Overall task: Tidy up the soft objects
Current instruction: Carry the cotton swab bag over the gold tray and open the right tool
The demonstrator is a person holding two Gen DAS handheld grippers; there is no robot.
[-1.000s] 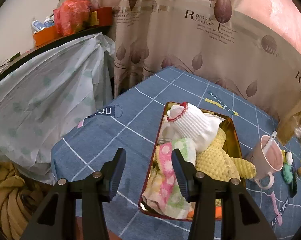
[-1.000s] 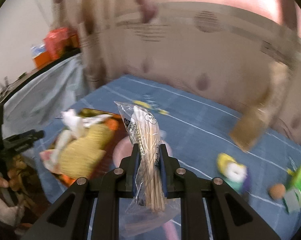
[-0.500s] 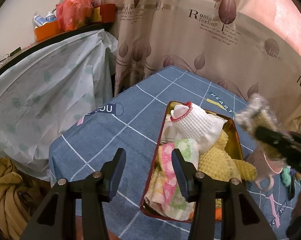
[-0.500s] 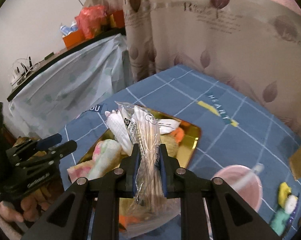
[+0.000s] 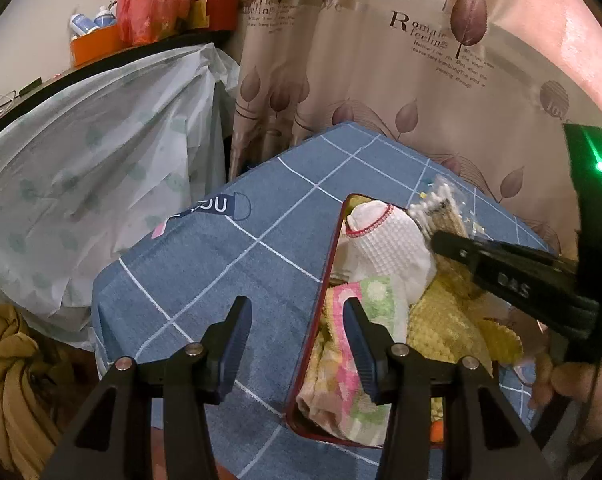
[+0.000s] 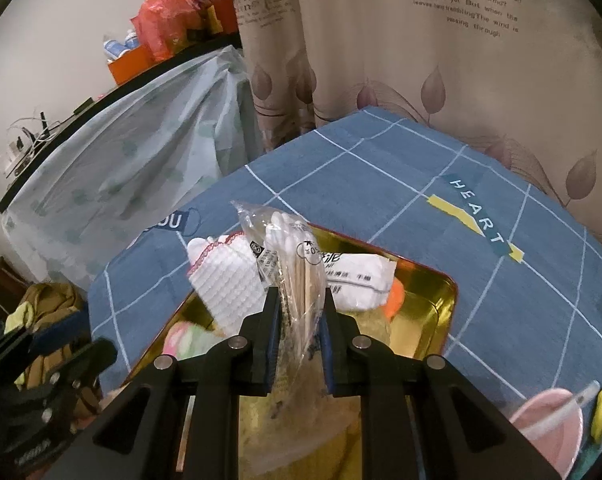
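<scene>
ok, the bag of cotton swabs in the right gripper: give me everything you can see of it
The bag of cotton swabs is a clear, crinkled plastic sleeve with printed labels, packed with wooden-stick swabs, white tips uppermost. It stands roughly upright, pinched near its middle by the right gripper, with loose plastic hanging below. It is above the gold tray, just in front of the white waffle-knit cloth and a white packet; whether it touches them cannot be told.

A table draped in a blue cloth (image 6: 421, 184) with a white grid and a "HEART" label carries the things. A shallow gold tray (image 6: 441, 292) with a red rim lies directly on the cloth, filled with soft items. Near the tray, at the lower right, a pink cup (image 6: 541, 428) stands on the cloth.
</scene>
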